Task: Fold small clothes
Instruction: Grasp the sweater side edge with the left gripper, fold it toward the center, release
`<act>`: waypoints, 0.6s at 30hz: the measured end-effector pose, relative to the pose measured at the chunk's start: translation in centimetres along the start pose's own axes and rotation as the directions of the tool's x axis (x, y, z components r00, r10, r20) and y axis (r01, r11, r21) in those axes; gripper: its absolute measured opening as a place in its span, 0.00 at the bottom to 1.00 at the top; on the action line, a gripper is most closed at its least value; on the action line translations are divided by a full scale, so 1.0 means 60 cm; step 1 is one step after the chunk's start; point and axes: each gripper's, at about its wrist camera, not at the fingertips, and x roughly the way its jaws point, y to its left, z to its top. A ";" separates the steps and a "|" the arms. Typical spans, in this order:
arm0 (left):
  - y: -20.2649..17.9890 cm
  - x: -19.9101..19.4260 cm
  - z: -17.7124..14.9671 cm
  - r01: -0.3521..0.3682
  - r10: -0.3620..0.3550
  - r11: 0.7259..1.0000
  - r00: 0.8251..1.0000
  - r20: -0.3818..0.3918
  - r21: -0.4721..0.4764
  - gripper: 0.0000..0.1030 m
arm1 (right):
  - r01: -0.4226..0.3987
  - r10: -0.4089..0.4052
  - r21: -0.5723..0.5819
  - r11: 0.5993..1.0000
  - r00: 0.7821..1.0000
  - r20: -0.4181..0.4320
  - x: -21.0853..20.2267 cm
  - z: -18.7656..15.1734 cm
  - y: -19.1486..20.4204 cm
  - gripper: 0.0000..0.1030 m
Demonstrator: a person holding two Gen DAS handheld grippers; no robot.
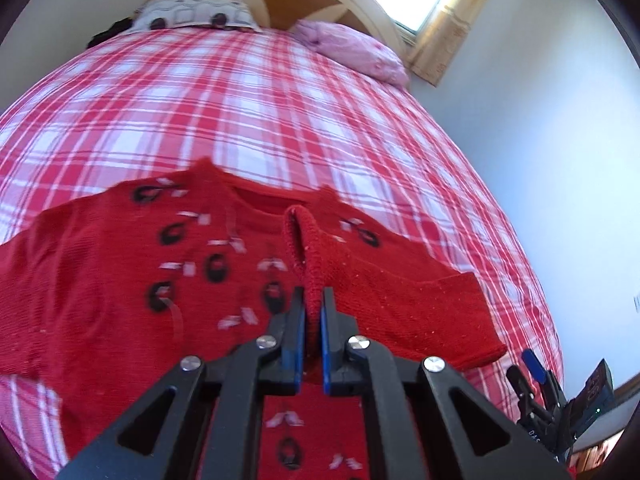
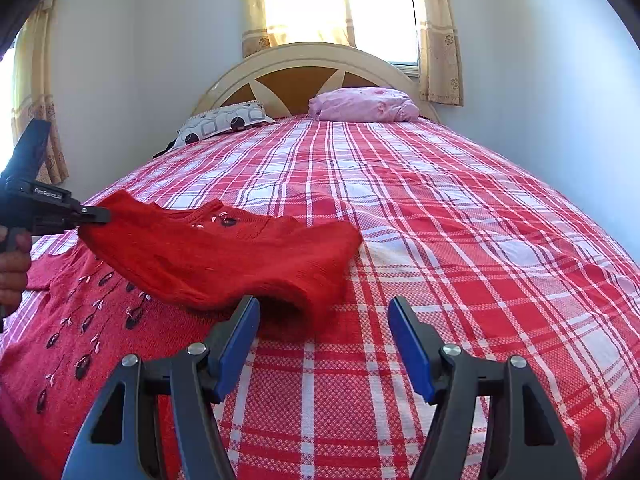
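Observation:
A small red knit sweater [image 1: 120,280] with black and pink embroidery lies on the plaid bed. My left gripper [image 1: 313,296] is shut on the ribbed cuff of its sleeve [image 1: 308,248] and holds the sleeve lifted over the sweater's front. In the right wrist view the left gripper [image 2: 94,216] holds the raised sleeve [image 2: 224,264] above the sweater body [image 2: 80,344]. My right gripper [image 2: 324,308] is open and empty, low over the bed just right of the sleeve's fold. The right gripper also shows at the lower right of the left wrist view [image 1: 536,364].
The bed has a red and white plaid cover [image 2: 440,240]. A patterned pillow [image 2: 224,122] and a pink pillow [image 2: 364,104] lie at the arched headboard [image 2: 296,64]. A curtained window [image 2: 360,8] is behind. A white wall [image 1: 560,160] runs along the bed's right side.

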 end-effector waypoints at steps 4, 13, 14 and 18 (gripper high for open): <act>0.034 -0.013 -0.001 -0.029 0.029 1.000 1.000 0.011 -0.008 0.06 | 0.008 -0.008 -0.005 1.000 1.000 0.002 -0.001 -0.001 0.001 0.65; 0.101 -0.045 -0.004 -0.072 0.073 0.996 0.997 0.035 -0.049 0.06 | 0.013 -0.013 -0.001 1.000 1.000 -0.003 -0.001 -0.002 -0.001 0.65; 0.108 -0.047 -0.005 -0.073 0.075 0.996 0.997 0.036 -0.053 0.06 | 0.013 -0.013 -0.002 1.000 1.000 -0.003 0.000 -0.001 0.000 0.65; 0.129 -0.050 -0.012 -0.086 0.089 0.994 0.996 0.031 -0.065 0.06 | 0.015 -0.015 -0.007 1.000 1.000 -0.008 0.000 -0.002 0.001 0.66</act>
